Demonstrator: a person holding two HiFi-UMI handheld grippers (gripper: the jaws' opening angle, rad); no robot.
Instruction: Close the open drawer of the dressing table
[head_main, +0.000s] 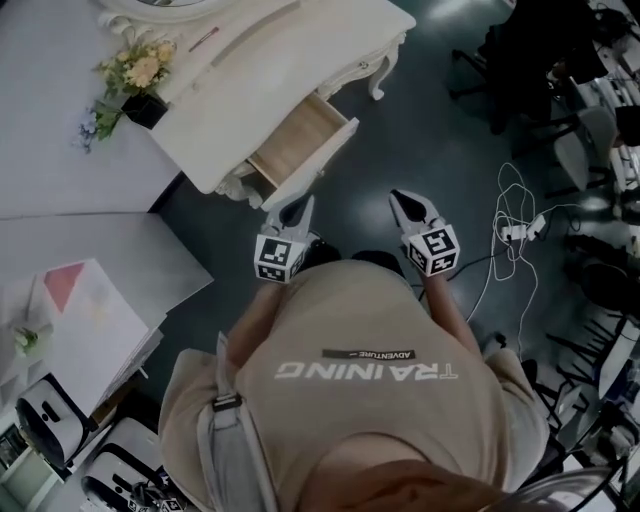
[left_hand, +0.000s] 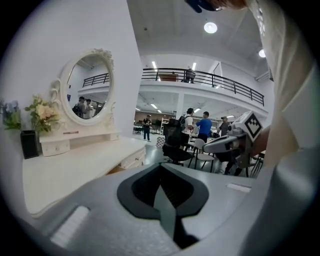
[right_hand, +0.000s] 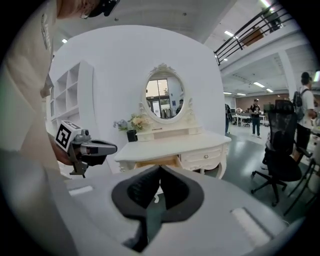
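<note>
The white dressing table (head_main: 260, 60) stands ahead of me, its left drawer (head_main: 296, 145) pulled out so the bare wood inside shows. In the head view my left gripper (head_main: 304, 206) hovers just in front of the drawer's white front panel, jaws together and empty. My right gripper (head_main: 401, 198) is level with it, further right over the dark floor, also shut and empty. The right gripper view shows the table (right_hand: 175, 146), the open drawer (right_hand: 156, 162), the oval mirror (right_hand: 165, 98) and the left gripper (right_hand: 95, 148) from the side. In the left gripper view the tabletop (left_hand: 75, 167) lies at the left.
A black pot of flowers (head_main: 136, 82) sits on the table's left end. White cables and a power strip (head_main: 516, 232) lie on the floor at the right. Black office chairs (right_hand: 282, 150) and several people stand further off. A grey wall (head_main: 60, 150) runs along the left.
</note>
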